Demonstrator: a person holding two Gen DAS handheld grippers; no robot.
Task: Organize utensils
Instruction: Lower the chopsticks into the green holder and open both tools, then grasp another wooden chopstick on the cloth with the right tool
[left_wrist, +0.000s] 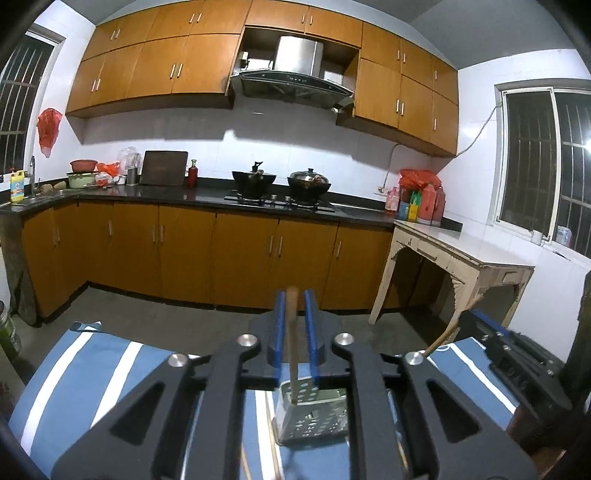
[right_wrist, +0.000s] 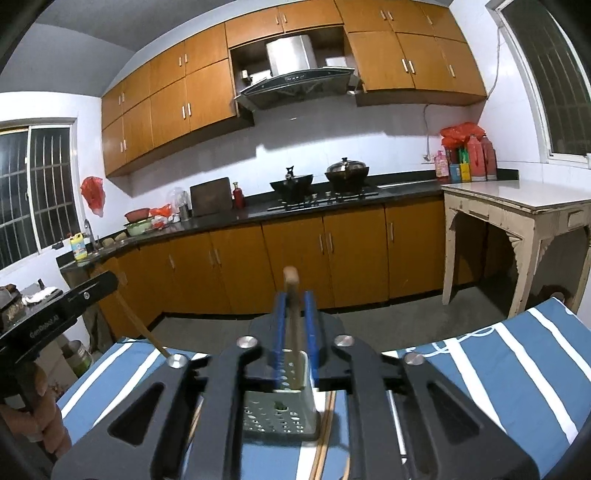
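A perforated grey metal utensil holder (left_wrist: 310, 417) (right_wrist: 280, 402) stands on a blue cloth with white stripes (left_wrist: 110, 369) (right_wrist: 517, 369). In the left wrist view a wooden handle (left_wrist: 293, 332) rises out of the holder between the blue pads of my left gripper (left_wrist: 295, 295), with a gap showing on its right side. In the right wrist view another wooden handle (right_wrist: 291, 314) stands in the holder between the pads of my right gripper (right_wrist: 295, 295), also with a slim gap beside it. Both grippers are open around their handles.
Thin wooden sticks (right_wrist: 325, 435) lie on the cloth beside the holder. A hand (right_wrist: 37, 406) grips the left tool at the left. Beyond the cloth's far edge are floor, orange cabinets (left_wrist: 184, 251), a stove with two pots (left_wrist: 280, 184) and a cream side table (left_wrist: 461, 254).
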